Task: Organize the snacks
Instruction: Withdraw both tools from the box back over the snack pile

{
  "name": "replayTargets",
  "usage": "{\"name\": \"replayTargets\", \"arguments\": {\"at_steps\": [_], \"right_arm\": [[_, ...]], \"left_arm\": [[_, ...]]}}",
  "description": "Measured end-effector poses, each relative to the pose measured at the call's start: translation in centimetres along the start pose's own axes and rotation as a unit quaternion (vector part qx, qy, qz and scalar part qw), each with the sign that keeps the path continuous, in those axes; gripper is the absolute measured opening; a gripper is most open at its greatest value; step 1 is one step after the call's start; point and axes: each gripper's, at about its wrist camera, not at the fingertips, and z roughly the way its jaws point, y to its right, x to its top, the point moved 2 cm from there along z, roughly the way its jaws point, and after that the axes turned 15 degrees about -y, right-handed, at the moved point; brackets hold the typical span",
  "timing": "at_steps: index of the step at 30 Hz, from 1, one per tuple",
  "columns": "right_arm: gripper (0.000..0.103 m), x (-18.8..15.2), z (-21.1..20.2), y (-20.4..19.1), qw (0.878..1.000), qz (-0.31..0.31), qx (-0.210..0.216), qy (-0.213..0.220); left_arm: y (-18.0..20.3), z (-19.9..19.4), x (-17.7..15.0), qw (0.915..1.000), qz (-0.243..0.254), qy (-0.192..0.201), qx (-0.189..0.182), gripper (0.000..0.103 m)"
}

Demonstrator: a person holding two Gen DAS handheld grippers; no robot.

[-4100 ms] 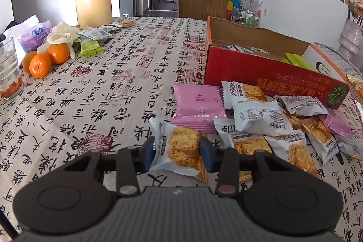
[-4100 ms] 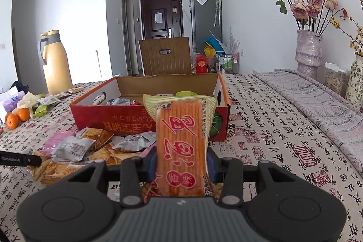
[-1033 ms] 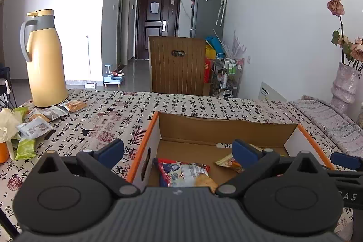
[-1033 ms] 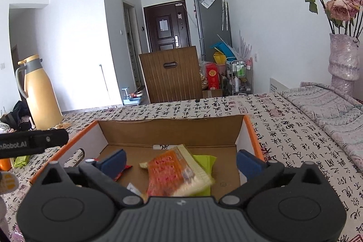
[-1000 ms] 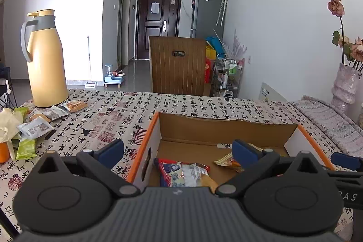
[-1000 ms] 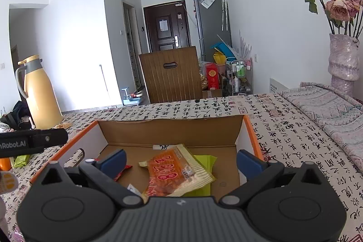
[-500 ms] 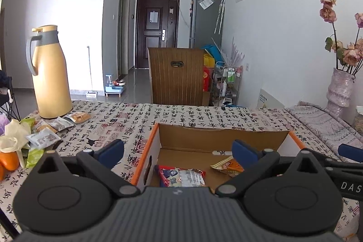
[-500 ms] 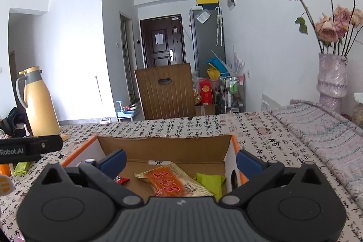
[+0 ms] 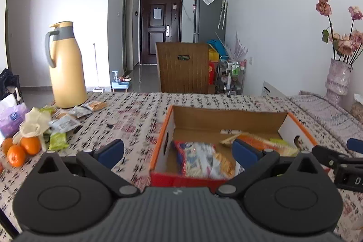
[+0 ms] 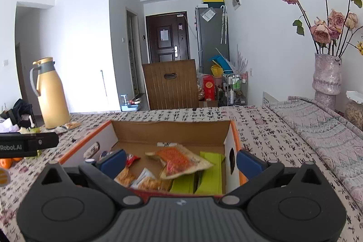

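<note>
An open cardboard box [image 9: 226, 119] with orange rims and red front stands on the table, also in the right wrist view [image 10: 170, 130]. Inside lie an orange snack packet [image 10: 180, 159], green packets [image 10: 208, 174] and cracker packets [image 9: 202, 160]. My left gripper [image 9: 178, 152] is open and empty, above the box's near left corner. My right gripper [image 10: 180, 162] is open and empty, above the box's near edge. The right gripper's side [image 9: 338, 160] shows at the right of the left wrist view.
A yellow thermos [image 9: 67, 65] stands at the far left, with loose snack packets [image 9: 65, 121] and oranges [image 9: 22, 149] near it. A vase of roses [image 10: 326, 74] stands at the right. A wooden chair [image 9: 183, 67] is behind the table.
Both grippers, open since a second ago, have drawn back and risen from the box. The orange packet and cracker packet they held 4 s ago now lie in the box.
</note>
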Motion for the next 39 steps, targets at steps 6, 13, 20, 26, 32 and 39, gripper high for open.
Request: {"name": "replayTargets", "arguments": {"at_steps": [6, 13, 20, 26, 32, 39], "right_arm": [[0.103, -2.1, -1.1, -0.2, 1.0, -0.005, -0.001, -0.015], [0.103, -4.5, -1.7, -0.4, 0.999, -0.005, -0.004, -0.035], [0.103, -6.4, -1.6, -0.3, 0.998, -0.003, -0.006, -0.058], [0.103, -7.5, -1.0, -0.5, 0.997, -0.005, -0.007, -0.079], [0.103, -7.8, -0.6, -0.7, 0.996, -0.006, -0.008, -0.087], [0.103, -7.9, 0.2, -1.0, 0.995, -0.006, -0.006, -0.095]], "left_arm": [[-1.2, -0.5, -2.9, 0.9997, 0.0, -0.023, 0.008, 0.103], [-2.5, -0.4, -6.0, 0.9988, -0.004, -0.048, 0.012, 0.103], [-3.1, -0.2, -7.8, 0.9984, -0.003, -0.055, 0.009, 0.103], [-3.1, 0.6, -8.4, 0.9986, -0.004, -0.053, 0.004, 0.103], [-3.0, 0.9, -8.8, 0.9991, -0.005, -0.041, -0.004, 0.103], [-3.4, 1.3, -8.9, 0.9989, -0.016, -0.041, -0.014, 0.103]]}}
